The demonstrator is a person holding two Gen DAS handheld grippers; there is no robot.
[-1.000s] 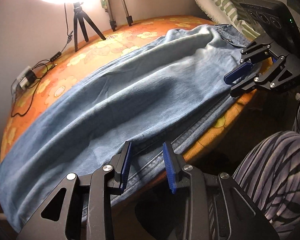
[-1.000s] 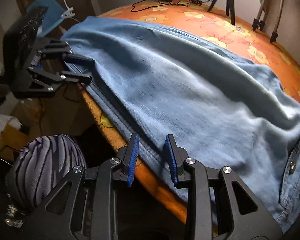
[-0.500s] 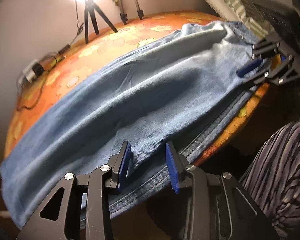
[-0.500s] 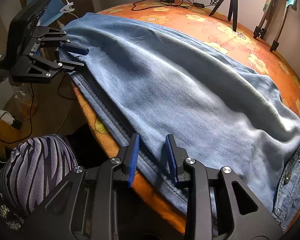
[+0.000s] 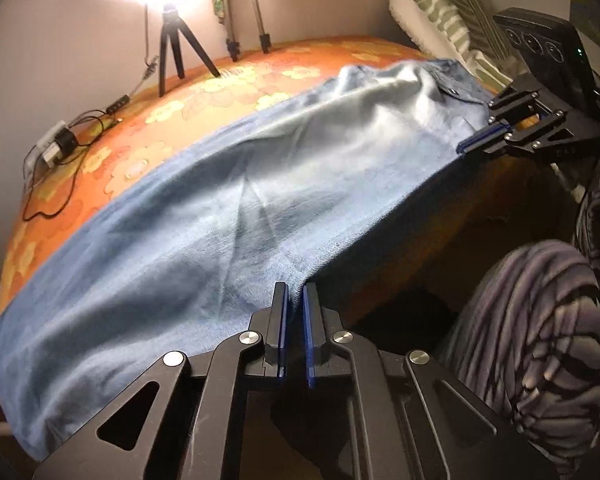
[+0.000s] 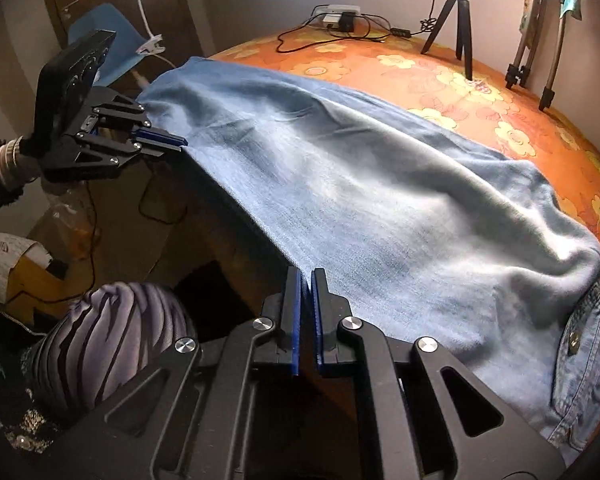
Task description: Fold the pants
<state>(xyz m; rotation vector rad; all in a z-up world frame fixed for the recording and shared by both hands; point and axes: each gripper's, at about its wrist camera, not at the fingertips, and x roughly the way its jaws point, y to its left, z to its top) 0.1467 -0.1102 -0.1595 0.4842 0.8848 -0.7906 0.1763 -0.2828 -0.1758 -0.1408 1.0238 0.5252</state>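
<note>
Light blue jeans (image 5: 240, 208) lie lengthwise across the orange flowered table (image 5: 140, 120), folded leg on leg, waist and pocket (image 6: 580, 340) to the right in the right wrist view. My left gripper (image 5: 295, 286) is closing its jaws on the near long edge toward the leg end, with denim pinched between the blue pads. My right gripper (image 6: 306, 272) is closing on the same edge near the waist, fabric between its pads. That edge is raised off the table rim between them. Each gripper shows in the other's view: the right gripper (image 5: 464, 146), the left gripper (image 6: 180, 144).
Tripods (image 5: 172, 48) (image 6: 460, 20) stand at the table's far side beside a power strip with cables (image 5: 54, 146) (image 6: 336, 16). A person's striped trouser leg (image 5: 532, 320) (image 6: 112, 332) is below the near rim. A striped pillow (image 5: 440, 12) lies at the far right corner.
Both grippers went from open around the jeans' near edge to shut on it. The edge has lifted off the table rim and the cloth is pulled taut between them.
</note>
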